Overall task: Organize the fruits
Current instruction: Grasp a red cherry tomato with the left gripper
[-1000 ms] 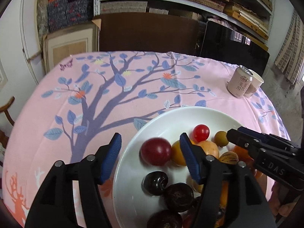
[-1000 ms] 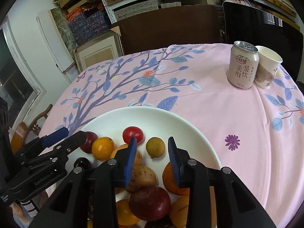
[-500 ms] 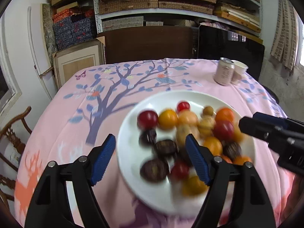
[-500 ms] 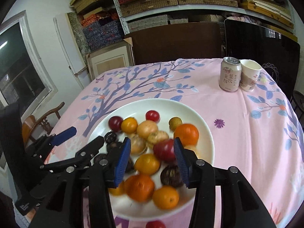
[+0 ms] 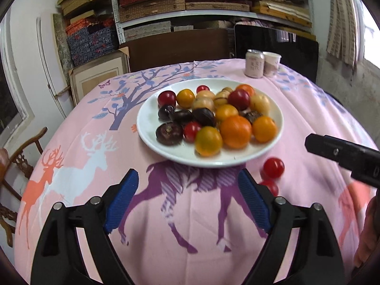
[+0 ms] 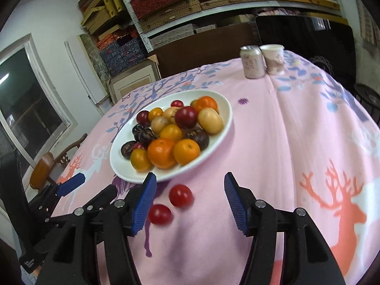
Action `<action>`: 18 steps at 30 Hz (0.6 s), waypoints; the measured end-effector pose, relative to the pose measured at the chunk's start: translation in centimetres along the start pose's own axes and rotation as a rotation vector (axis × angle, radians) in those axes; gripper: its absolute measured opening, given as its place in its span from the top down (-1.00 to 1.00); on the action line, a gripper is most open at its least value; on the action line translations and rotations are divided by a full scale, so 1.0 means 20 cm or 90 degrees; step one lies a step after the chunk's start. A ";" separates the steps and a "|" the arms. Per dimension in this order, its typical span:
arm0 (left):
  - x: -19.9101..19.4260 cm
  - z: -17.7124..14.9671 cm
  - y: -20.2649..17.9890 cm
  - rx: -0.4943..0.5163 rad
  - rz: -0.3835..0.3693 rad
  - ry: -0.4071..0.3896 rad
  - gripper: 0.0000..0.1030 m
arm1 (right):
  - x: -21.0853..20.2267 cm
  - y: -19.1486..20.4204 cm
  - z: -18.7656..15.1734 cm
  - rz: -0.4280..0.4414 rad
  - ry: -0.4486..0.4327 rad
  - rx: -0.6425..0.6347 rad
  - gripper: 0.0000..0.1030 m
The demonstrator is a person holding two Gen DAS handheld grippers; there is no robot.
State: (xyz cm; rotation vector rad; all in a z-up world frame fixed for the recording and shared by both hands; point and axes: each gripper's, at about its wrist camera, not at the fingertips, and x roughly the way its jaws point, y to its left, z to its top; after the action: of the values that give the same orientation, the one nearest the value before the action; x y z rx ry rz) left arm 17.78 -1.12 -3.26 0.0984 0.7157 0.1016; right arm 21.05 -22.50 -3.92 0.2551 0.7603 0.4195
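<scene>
While both grippers' jaws had just been opening, empty, two loose cherry tomatoes (image 6: 180, 195) lay between the right gripper (image 6: 190, 201) jaws, nearer than the left gripper (image 5: 187, 201).

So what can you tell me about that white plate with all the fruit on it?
The plate is round, white and glossy, like glazed ceramic, shallow with a raised rim. It sits flat on the pink tablecloth, heaped with orange, yellow, red and dark purple fruit. Two small red tomatoes lie off it, just past its near edge. Neither gripper touches it.
</scene>
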 end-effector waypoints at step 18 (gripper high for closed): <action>0.10 -0.11 -0.18 0.090 -0.147 0.089 -0.37 | -0.05 -0.11 -0.02 0.005 -0.021 0.055 -0.33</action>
State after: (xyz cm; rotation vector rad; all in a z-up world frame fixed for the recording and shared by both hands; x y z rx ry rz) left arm 18.07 -4.38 -6.63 0.1438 0.8690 -0.1640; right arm 20.72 -24.96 -4.32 0.3448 0.7460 0.3903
